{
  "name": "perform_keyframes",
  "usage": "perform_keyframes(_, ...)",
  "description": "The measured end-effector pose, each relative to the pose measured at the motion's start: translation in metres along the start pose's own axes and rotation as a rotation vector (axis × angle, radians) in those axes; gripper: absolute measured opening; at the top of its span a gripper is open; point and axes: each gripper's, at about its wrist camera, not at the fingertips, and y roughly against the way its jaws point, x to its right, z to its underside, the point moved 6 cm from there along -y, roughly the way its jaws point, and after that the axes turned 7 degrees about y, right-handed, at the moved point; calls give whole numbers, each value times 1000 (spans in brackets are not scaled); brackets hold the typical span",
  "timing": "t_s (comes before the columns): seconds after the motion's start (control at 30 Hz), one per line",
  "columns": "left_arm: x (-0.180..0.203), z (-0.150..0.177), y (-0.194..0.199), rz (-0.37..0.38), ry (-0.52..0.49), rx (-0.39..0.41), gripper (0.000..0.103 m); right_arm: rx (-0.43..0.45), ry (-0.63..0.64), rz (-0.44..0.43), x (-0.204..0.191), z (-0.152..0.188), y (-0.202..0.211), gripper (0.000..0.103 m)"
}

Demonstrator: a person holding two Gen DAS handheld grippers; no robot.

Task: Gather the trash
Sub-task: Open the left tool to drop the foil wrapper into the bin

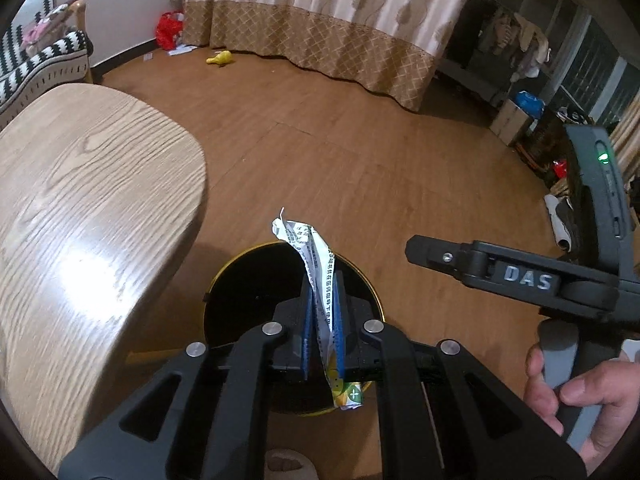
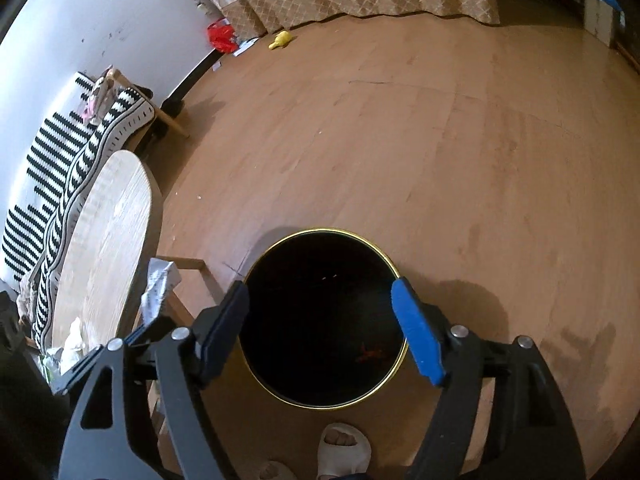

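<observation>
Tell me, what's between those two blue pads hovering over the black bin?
Nothing. In the right wrist view the right gripper stands open, and only the bin's dark inside shows between its pads.

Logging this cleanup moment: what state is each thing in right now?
left gripper: shut on the wrapper
wrapper: crumpled, pinched between the pads, hanging above the bin
right gripper: open, nothing between its fingers
bin: upright on the floor, no lid, mouth open
</observation>
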Motion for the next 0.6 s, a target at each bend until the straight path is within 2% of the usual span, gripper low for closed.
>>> perform_keyframes(0.1,1,4,-13,5,-2,-36,12,9,-12,8,4,1,5,75)
perform_keyframes(0.13,1,6,-18,-3,-3,-44,26,12,-17,7,6,1,6,75)
perform_keyframes(0.17,0,6,-20,-7,-1,-47,52,16,-22,7,8,0,7,75)
perform_keyframes(0.23,-2,5,-17,-29,7,-11,73,26,-29,10,10,0,11,76)
perform_keyframes(0.47,-2,2,4,-23,9,24,90,56,-21,16,9,-4,21,77)
perform_keyframes(0.6,-14,1,36,-48,21,63,92,83,44,26,-11,-5,27,77)
